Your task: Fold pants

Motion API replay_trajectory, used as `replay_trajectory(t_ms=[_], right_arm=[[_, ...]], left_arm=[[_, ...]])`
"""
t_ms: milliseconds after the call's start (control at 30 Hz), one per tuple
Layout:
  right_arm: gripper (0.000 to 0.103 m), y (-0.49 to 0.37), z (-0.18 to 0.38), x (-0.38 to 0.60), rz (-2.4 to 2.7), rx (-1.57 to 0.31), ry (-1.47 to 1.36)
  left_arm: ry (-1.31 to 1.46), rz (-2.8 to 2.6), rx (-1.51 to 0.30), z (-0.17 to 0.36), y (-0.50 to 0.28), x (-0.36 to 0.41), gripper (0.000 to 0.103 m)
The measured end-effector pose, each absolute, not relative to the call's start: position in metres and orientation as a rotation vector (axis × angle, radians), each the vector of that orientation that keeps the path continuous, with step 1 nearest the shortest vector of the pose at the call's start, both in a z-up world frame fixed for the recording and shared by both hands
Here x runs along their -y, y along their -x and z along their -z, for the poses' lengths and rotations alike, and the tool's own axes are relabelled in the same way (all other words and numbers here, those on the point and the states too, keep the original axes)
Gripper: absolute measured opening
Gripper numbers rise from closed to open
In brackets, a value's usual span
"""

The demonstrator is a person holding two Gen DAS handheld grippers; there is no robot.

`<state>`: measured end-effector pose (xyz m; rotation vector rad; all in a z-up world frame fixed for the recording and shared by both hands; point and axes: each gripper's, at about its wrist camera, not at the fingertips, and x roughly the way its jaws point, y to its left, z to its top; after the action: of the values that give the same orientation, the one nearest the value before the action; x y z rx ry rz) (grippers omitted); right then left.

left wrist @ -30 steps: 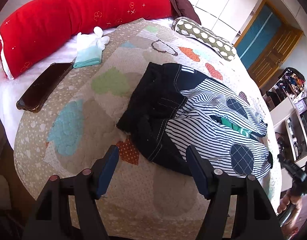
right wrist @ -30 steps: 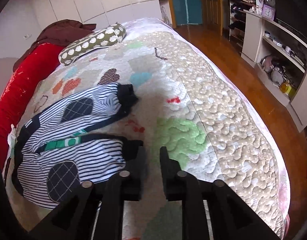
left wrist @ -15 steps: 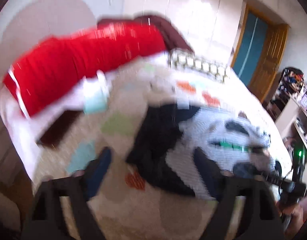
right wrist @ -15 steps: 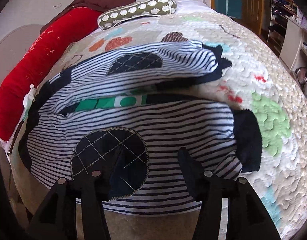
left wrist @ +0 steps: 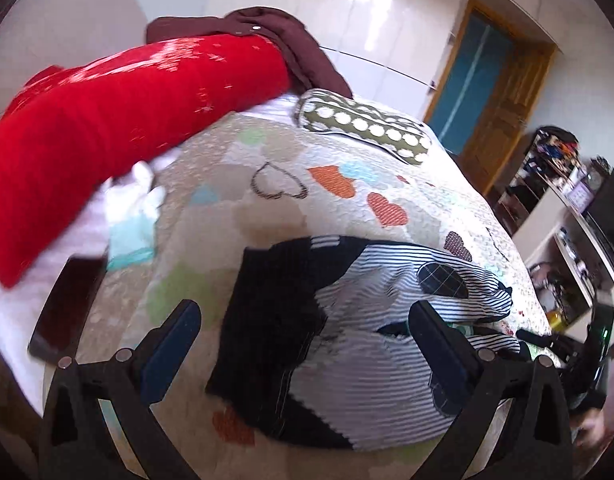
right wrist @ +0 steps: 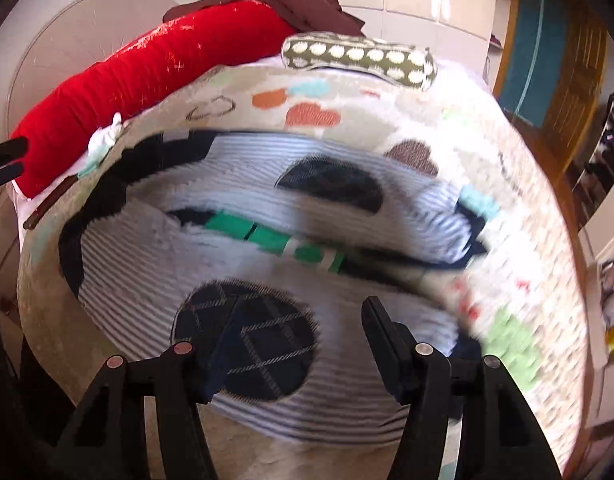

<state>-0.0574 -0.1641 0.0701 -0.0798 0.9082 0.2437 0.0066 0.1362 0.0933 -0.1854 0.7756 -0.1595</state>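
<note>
Pants [left wrist: 371, 344] lie flat on quilt [left wrist: 235, 216], near edge. L gripper [left wrist: 303, 344] and R gripper [right wrist: 299, 332]: fingers apart, just opened wider, nothing clamped, both above pants.

motion blur smears the pants [right wrist: 267, 216] stripes; the dark flat object [left wrist: 63, 312] stays unidentifiable.

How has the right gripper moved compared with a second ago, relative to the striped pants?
Yes. The right gripper swung from the quilt beside the cuffs to over the striped pants, now framing the near checked patch, its jaws having just been opening, nothing between them.
</note>
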Motion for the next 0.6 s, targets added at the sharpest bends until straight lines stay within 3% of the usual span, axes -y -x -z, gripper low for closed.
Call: replay_trajectory(t_ms=[167,367,600], right_arm=[[0.069,-0.004,-0.081,0.192,-0.192,-0.926,0.093],[0.069,-0.088,-0.064,0.191,-0.211,-0.971,0.2],[0.069,-0.144,-0.034,0.184,-0.333,-1.06,0.2]], left_arm=[[0.051,0.255,-0.839,-0.079,-0.083,-0.101,0.103],[-0.083,0.338,-1.003,-0.023,-0.168,-0.059,0.1],[-0.086,0.479,-1.145,0.023,-0.218,-0.049,0.1]])
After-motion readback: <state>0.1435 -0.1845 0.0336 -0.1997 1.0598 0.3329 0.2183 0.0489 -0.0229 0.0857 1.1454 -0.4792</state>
